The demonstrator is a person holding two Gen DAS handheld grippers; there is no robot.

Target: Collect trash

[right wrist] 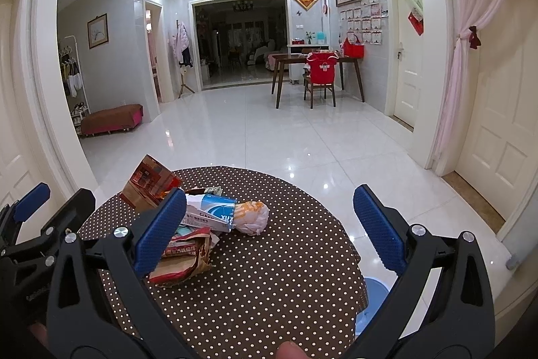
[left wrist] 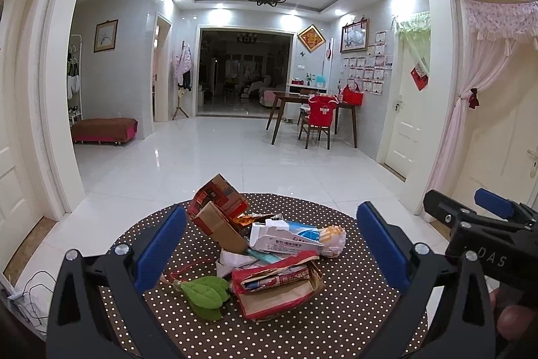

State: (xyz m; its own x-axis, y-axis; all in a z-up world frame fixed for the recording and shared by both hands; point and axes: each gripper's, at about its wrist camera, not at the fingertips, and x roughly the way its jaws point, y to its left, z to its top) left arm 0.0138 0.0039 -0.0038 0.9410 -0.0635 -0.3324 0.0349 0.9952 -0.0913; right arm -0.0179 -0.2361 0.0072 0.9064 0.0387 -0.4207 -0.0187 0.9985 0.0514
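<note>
Looking at your setup, here's the rundown:

Left gripper (left wrist: 270,253): you've got the jaws spread wide, nothing between the blue pads, hovering just short of the trash pile (left wrist: 265,253).

Right gripper (right wrist: 269,231): same deal, wide open and holding nothing; its left pad sits in front of the pile's right side in its own view.

Trash pile: bunched near the middle of the round polka-dot table (left wrist: 302,335), leaning a bit to your left.

What's in it: a torn red-and-brown carton (left wrist: 218,201) at the far end, a white-and-blue box (left wrist: 285,238) touching a crumpled yellowish wrapper (left wrist: 333,239), a squashed red packet (left wrist: 275,285) nearest you, and green leaves (left wrist: 203,293) just beside it on the left.

Floor stuff: a blue bucket (right wrist: 371,301) peeks out under the table's right edge.

Background: dining table (right wrist: 316,59) and chair well apart from you.
</note>
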